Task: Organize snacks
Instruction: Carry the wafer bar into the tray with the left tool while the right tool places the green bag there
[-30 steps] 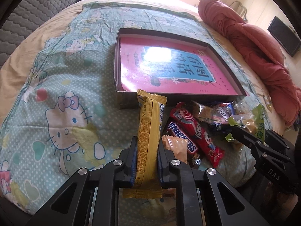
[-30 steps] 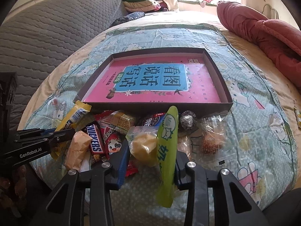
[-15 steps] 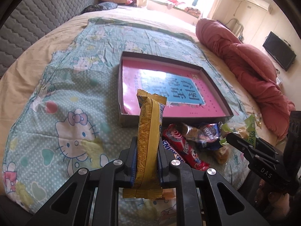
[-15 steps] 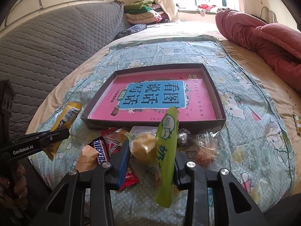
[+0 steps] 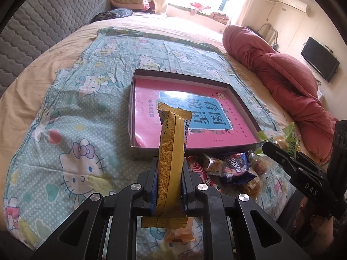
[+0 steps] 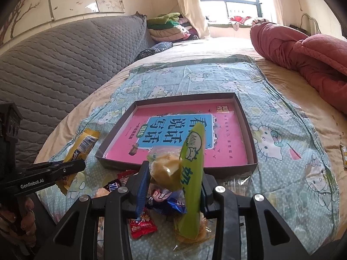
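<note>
My left gripper [image 5: 169,166] is shut on a long yellow snack bar [image 5: 172,151], held upright above the bed in front of the shallow dark box [image 5: 132,99] with a pink book lining its bottom. My right gripper [image 6: 174,173] is shut on a clear bag with a green "Milk" label and a yellow bun [image 6: 192,162], raised over the snack pile. In the right wrist view the left gripper [image 6: 71,166] and its yellow bar [image 6: 83,145] show at the left. The right gripper [image 5: 279,151] with its green bag shows at the right of the left wrist view.
Loose snacks lie by the box's near wall: a blue cookie pack [image 5: 235,166], a red wrapper [image 6: 141,223], buns in clear bags [image 5: 258,164]. The Hello Kitty cloth [image 5: 71,130] covers the bed. A red quilt [image 6: 303,52] lies at the right, a grey headboard [image 6: 54,65] at the left.
Both grippers have risen with their snacks and tilted up, so the box and the pile look smaller and farther below. The grips have not changed.
</note>
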A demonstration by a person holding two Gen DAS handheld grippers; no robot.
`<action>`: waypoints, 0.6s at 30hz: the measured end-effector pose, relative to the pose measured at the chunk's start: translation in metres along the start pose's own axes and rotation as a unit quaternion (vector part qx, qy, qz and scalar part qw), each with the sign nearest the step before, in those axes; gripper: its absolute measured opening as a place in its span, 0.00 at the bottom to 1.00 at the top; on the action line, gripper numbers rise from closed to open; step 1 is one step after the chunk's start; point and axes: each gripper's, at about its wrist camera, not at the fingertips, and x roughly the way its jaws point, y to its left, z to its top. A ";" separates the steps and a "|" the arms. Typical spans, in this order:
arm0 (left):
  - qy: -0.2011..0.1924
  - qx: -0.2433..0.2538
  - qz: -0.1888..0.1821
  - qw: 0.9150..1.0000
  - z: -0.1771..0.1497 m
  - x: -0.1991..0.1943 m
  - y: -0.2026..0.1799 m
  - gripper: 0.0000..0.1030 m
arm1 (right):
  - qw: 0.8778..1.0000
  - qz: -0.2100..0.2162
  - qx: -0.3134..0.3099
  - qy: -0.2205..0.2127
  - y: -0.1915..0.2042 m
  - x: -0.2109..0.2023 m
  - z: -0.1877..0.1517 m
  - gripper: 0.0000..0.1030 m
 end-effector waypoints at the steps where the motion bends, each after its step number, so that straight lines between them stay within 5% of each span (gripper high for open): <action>1: -0.001 0.000 0.001 1.000 0.002 0.001 0.000 0.17 | 1.000 0.000 0.001 -0.002 -0.002 0.001 0.001 0.38; 18: -0.002 0.007 0.015 1.000 0.030 0.041 0.001 0.17 | 1.000 -0.004 0.016 -0.013 -0.035 0.028 0.026 0.38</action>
